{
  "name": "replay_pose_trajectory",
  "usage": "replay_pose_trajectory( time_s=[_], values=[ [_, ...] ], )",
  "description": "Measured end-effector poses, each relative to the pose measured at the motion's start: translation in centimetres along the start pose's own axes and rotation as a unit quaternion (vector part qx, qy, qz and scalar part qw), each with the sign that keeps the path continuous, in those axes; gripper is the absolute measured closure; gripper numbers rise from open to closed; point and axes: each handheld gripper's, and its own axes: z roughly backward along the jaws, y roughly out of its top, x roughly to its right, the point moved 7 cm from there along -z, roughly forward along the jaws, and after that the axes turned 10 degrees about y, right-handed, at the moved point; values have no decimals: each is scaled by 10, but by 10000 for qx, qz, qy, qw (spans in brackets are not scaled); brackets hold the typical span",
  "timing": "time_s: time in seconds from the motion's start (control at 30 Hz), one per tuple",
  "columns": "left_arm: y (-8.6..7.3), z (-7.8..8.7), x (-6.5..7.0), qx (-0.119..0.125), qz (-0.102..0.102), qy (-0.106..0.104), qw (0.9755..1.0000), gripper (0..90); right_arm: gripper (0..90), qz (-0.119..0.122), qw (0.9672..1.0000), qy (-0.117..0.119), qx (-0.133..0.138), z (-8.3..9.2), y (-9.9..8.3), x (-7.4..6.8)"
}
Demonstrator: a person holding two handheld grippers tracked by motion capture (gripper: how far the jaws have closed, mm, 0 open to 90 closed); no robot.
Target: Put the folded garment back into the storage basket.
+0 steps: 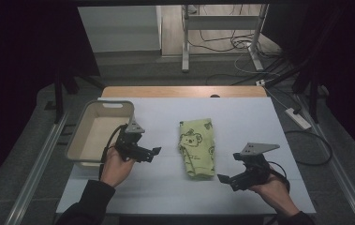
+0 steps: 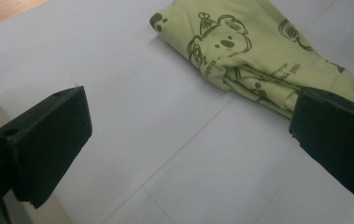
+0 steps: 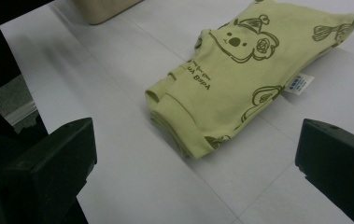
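Held the left claw (image 1: 152, 154) wide open, with nothing in it. Held the right claw (image 1: 229, 167) wide open too, also with nothing in it. Left the folded green cloth (image 1: 197, 147) flat on the white table (image 1: 240, 122), right between the two claws and touching neither. Pointed both claws in at the cloth, one from each side, most likely to get ready for a pick-up. Kept the jaws far apart, probably so the soft bundle could fit inside.

From the left claw's own camera, found the cloth (image 2: 258, 51) ahead and a bit to the right, bear picture facing up. From the right claw's own camera, found the cloth (image 3: 240, 79) just ahead, thick folded edge nearest, with a small white tag (image 3: 297, 84) poking out on the far side.

Kept a pale basket (image 1: 79, 133) near the left claw, on its outer side, away from the cloth. Looked empty, so maybe meant as the cloth's new home. Saw nothing lying between either claw and the cloth. Noticed cables (image 1: 222, 40) on the floor, well past the table and no trouble.
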Motion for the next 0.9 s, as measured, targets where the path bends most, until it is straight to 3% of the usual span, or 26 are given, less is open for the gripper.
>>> replay_pose_trajectory(
  time_s=[0.2, 0.4, 0.67, 0.9],
  values=[
    [11, -16, 0, -51, -37, -129, 9999, 0, 0, 56, 9999, 25, -119, -7, 0, 1],
    [20, -30, -1, -79, -50, -138, 9999, 0, 0, 56, 9999, 77, -142, -13, 2, 1],
    [36, -47, 2, -102, -43, -187, 9998, 0, 0, 205, 9991, 44, -363, -21, 1, 2],
    [46, -63, 5, -155, -46, -191, 9997, 0, 0, 167, 9986, 86, -495, -26, 1, 3]
  ],
)
